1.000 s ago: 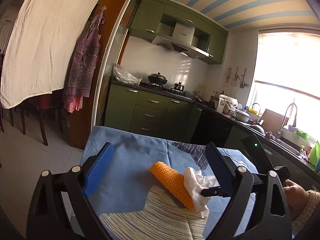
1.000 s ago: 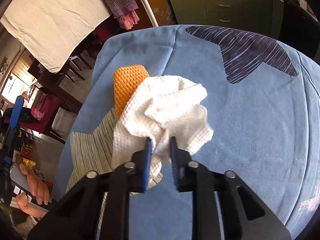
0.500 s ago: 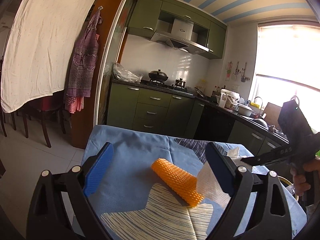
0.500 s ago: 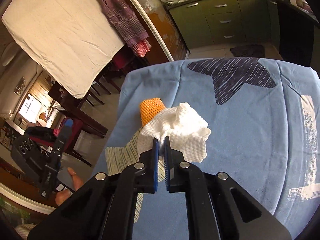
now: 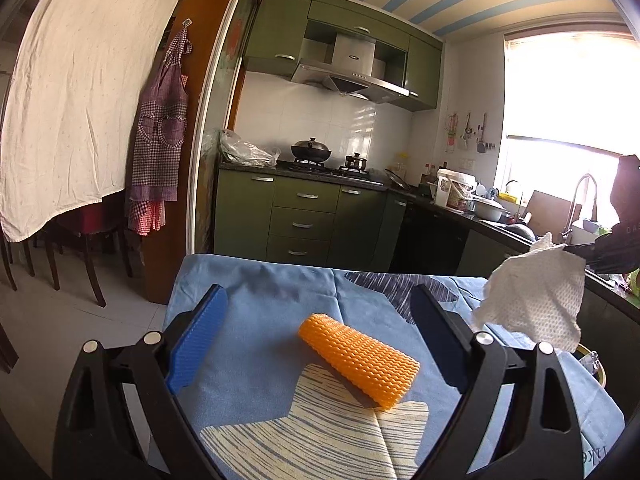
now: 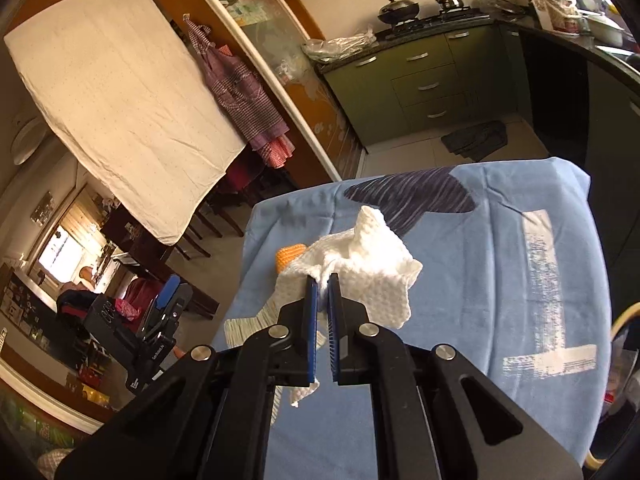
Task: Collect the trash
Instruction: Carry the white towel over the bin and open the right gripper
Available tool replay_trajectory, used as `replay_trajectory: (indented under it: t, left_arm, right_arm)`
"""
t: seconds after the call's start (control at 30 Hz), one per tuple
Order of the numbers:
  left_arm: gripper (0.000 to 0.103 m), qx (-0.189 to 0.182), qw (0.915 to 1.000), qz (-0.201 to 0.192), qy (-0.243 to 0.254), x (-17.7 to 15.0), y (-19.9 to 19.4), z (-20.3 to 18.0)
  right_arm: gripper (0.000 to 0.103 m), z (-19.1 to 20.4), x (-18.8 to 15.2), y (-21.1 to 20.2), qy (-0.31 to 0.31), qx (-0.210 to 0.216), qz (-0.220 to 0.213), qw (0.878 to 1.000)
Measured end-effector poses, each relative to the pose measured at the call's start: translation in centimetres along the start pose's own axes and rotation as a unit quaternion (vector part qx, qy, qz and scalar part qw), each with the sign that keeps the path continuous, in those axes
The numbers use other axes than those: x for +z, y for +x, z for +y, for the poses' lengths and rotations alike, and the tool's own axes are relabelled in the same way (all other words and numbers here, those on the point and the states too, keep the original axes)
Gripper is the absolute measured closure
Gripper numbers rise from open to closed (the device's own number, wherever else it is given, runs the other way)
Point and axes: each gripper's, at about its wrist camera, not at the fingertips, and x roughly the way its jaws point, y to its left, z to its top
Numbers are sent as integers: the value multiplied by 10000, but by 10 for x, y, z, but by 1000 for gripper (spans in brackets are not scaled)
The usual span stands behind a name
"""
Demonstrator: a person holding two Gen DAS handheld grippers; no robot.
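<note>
the right gripper (image 6: pixel 323 280) was clamped on a crumpled white paper towel (image 6: pixel 372 276), held in the air above the blue tablecloth (image 6: pixel 500 272). the left gripper (image 5: pixel 320 320) hung spread wide, empty, over an orange ribbed foam sleeve (image 5: pixel 358 358) lying on the cloth.

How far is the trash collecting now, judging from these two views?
Nothing looks collected yet. In hand: the right gripper is shut on the crumpled white paper towel, held clear of the blue tablecloth. Left: the orange foam mesh sleeve lies on the cloth between the fingers of the open left gripper, untouched. No bin is clearly visible.
</note>
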Motion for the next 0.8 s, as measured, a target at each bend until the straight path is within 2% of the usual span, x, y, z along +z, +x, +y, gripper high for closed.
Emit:
replay_trajectory:
  t: [0.1, 0.2, 0.43, 0.57, 0.67, 0.8]
  left_arm:
    - [15, -57, 10000, 28, 32, 0, 1, -2]
    - [15, -89, 9999, 15, 86, 0, 0, -4]
    - [15, -60, 9997, 105, 201, -3, 5, -9]
    - [15, -12, 9995, 154, 278, -5, 8, -11]
    - [15, 7, 9993, 181, 333, -6, 10, -11]
    - [15, -6, 9990, 217, 389, -8, 11, -12]
  right_arm:
    - [97, -31, -5, -37, 211, -402, -204, 9988]
    - [97, -69, -13, -77, 472, -994, -402, 9931]
    - [97, -161, -32, -144, 1116, -2371, -571, 9634]
    - [97, -210, -46, -152, 1361, -2967, -432, 9442]
    - [97, -249, -60, -147, 1676, -3133, -257, 9344]
    - [97, -282, -81, -138, 1919, -3266, -30, 9255]
